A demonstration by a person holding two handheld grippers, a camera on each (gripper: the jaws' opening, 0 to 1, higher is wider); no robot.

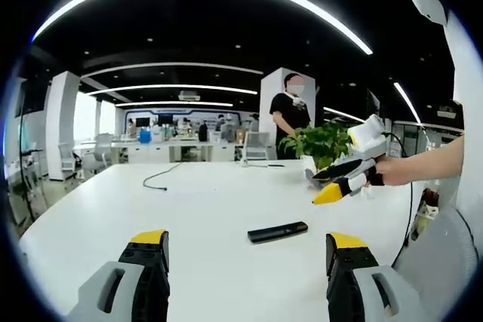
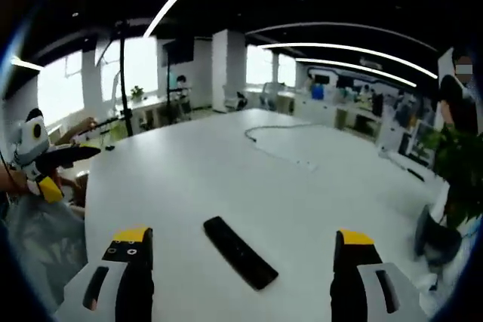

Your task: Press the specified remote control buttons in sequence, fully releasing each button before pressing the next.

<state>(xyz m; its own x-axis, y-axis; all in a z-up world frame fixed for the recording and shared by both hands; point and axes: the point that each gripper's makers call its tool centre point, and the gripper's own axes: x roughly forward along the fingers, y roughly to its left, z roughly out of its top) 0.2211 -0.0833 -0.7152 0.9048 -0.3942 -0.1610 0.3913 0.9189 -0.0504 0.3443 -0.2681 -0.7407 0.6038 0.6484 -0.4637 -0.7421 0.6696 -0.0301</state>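
Note:
A slim black remote control point(image 1: 278, 231) lies flat on the white table point(image 1: 204, 209), just beyond and between the jaws of my left gripper point(image 1: 247, 240), which stands open with nothing in it. In the right gripper view the remote point(image 2: 240, 253) lies at a slant between the wide-apart jaws of my right gripper point(image 2: 243, 237), also open and empty and held above the table point(image 2: 189, 179). The right gripper point(image 1: 341, 181) comes in from the right, held by a hand. The left gripper point(image 2: 47, 165) shows at the far left edge.
A potted green plant point(image 1: 323, 143) stands at the table's far right edge, also seen as the plant point(image 2: 455, 167). A dark cable point(image 1: 160, 176) lies on the far part of the table. A person point(image 1: 290, 115) stands behind the table. Office desks and chairs lie beyond.

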